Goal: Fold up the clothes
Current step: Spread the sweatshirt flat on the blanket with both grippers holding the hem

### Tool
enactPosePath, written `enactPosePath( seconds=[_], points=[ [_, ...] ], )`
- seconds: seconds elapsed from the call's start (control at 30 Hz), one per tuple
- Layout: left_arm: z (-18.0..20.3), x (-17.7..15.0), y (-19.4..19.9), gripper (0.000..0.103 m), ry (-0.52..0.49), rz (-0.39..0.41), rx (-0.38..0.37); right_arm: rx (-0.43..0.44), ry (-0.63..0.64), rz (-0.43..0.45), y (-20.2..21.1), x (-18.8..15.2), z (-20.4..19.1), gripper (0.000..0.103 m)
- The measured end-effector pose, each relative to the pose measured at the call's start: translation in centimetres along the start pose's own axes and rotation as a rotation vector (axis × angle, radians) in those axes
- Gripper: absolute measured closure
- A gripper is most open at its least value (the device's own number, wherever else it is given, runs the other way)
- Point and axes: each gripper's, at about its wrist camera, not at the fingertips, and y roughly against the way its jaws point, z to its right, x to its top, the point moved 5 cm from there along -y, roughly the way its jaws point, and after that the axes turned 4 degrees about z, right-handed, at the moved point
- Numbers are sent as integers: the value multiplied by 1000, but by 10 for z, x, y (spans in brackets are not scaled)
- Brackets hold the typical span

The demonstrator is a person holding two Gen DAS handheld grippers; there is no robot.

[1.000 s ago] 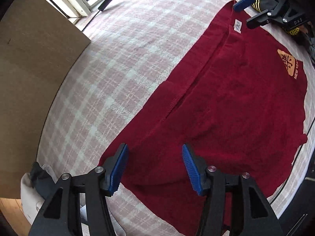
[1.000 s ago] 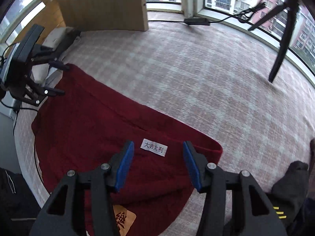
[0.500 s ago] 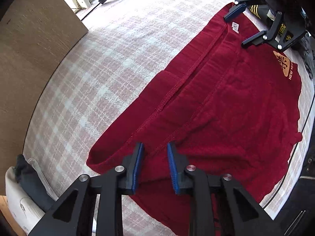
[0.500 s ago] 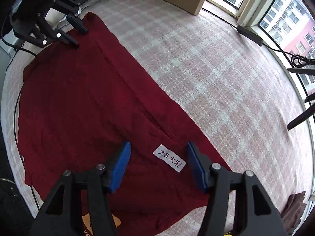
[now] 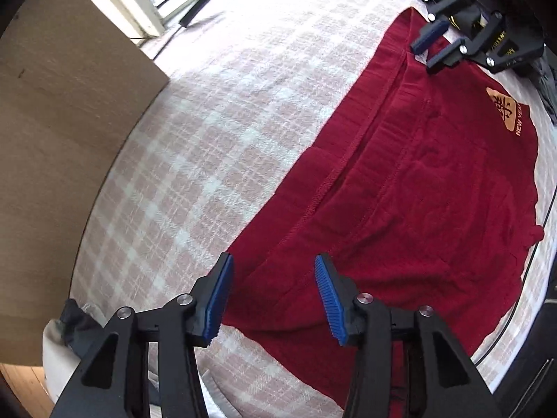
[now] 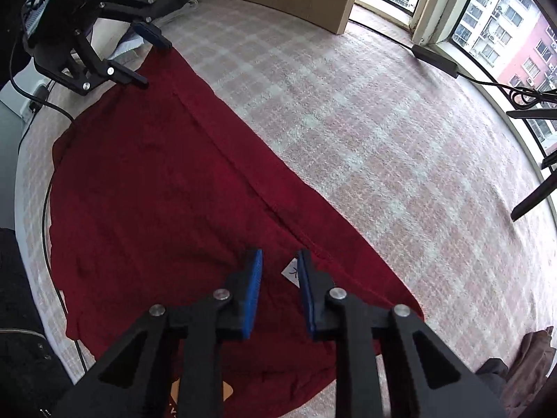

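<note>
A dark red garment [image 5: 410, 202] lies spread flat on a pink-and-white plaid bedcover [image 5: 222, 132], with an orange print [image 5: 503, 113] near one corner. It also shows in the right wrist view [image 6: 156, 188]. My left gripper [image 5: 273, 299] is open just above the garment's near left corner. My right gripper [image 6: 278, 289] hovers over the collar end with its jaws narrowed around a white label [image 6: 291, 271]; a gap remains between them and I cannot tell whether cloth is held. Each gripper appears in the other's view, the right [image 5: 438, 47] and the left [image 6: 146, 55].
A tan wooden board [image 5: 59, 132] stands along the bed's left side. Windows and a black bar [image 6: 435, 57] line the far edge. Dark clothes [image 6: 522, 355] lie at the right end. Pale bundles [image 5: 62, 348] sit at the near left. A black cable [image 5: 515, 296] runs along the bed edge.
My left gripper, nearly shut half a second ago, has opened wide over the corner. My right gripper has narrowed from wide open around the white label.
</note>
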Motion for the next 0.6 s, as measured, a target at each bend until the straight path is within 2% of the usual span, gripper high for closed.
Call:
enactPosePath(
  seconds=[0.1, 0.13, 0.2, 0.27, 0.43, 0.6],
  points=[
    [-3, -7, -2, 61, 8, -16, 0, 2, -8, 6, 2, -1, 3, 82],
    [-4, -9, -3, 76, 11, -22, 0, 6, -11, 5, 3, -1, 3, 82],
    [-6, -14, -4, 95, 15, -31, 2, 8, -16, 11, 5, -3, 4, 86],
    [-6, -21, 2, 99, 3, -15, 7, 13, -18, 23, 9, -4, 5, 97],
    [-16, -47, 28, 102, 30, 38, 4, 19, 2, 29, 12, 0, 2, 98],
    [-17, -53, 32, 101, 16, 31, -1, 20, 41, 17, 9, 8, -3, 94]
  ],
)
